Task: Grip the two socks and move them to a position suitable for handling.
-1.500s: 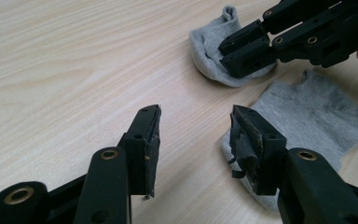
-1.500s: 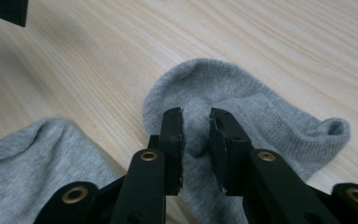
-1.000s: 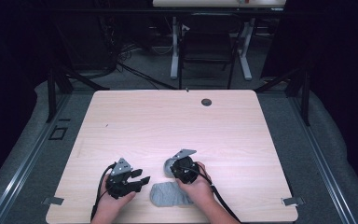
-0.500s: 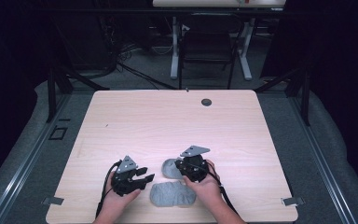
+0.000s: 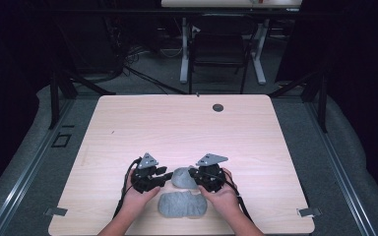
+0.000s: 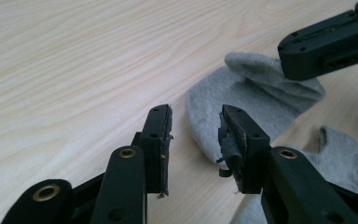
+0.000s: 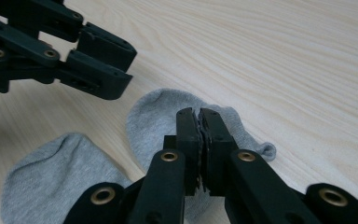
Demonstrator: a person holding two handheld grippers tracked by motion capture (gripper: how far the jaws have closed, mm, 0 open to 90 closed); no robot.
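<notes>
Handling notes, item 1: grey sock [image 5: 183, 178], lower centre of the high view, between both grippers on the table [image 5: 187, 128]. Soft knit, light, limp; will sag and fold when lifted, not fragile, not slippery. Best hold, by my reckoning: a hem or folded edge, pinched thin.

Item 2: second grey sock [image 5: 182, 204], just below the first, near the table's bottom edge, lying flat.

Right gripper [image 7: 199, 116]: jaws together, clamped on the upper sock's fabric, w/ a thin layer caught between the pads.

Left gripper [image 6: 193, 123]: jaws have just been closing, a gap between them yet; sock edge lies just beyond the tips, nothing pinched.

Hidden/unclear: sock parts under the right gripper's body; which end is cuff or toe can't be told; whether the 2 socks touch is hard to make out; pads look frayed.
</notes>
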